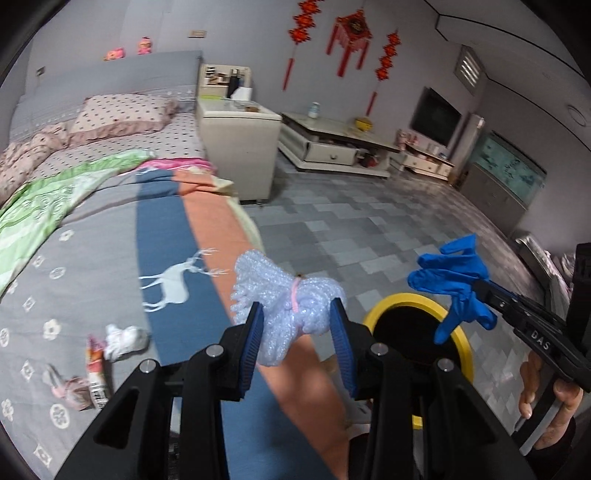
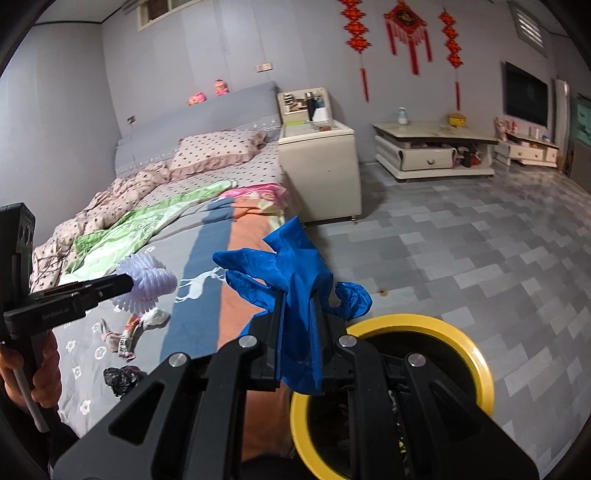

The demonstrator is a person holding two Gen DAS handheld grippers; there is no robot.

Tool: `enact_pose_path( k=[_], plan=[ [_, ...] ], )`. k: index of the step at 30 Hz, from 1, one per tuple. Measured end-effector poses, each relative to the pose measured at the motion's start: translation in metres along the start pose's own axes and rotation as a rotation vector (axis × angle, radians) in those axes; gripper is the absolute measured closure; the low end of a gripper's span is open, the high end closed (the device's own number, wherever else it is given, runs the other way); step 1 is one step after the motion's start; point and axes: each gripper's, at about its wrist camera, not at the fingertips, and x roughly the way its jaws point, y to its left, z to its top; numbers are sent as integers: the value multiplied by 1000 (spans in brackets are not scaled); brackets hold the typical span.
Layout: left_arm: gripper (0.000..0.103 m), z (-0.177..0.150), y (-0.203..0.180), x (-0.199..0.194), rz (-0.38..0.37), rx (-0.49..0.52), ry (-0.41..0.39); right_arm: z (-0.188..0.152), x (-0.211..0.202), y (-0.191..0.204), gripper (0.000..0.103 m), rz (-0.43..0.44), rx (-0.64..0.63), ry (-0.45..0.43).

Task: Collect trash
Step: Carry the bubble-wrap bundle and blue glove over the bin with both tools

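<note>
Left wrist view: foam netting (image 1: 284,314) pinched between both fingers (image 1: 252,339); right fingers (image 2: 275,332) clamp blue glove (image 2: 295,280).

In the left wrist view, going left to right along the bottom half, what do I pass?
Crumpled white tissue → white foam netting tied with a pink band → yellow-rimmed black bin → blue rubber glove.

One blue glove (image 2: 295,273), one foam net (image 1: 284,306), one yellow-rimmed bin (image 2: 476,354), three red wall hangings (image 2: 406,29).
</note>
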Motion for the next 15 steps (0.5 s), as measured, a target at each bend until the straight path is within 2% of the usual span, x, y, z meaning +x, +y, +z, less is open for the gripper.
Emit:
enact_pose_path(
  k=[15],
  plan=[
    [69,-16,-70,71,-86,73,82,-24,9,-71,91,-90,104,38]
  ],
)
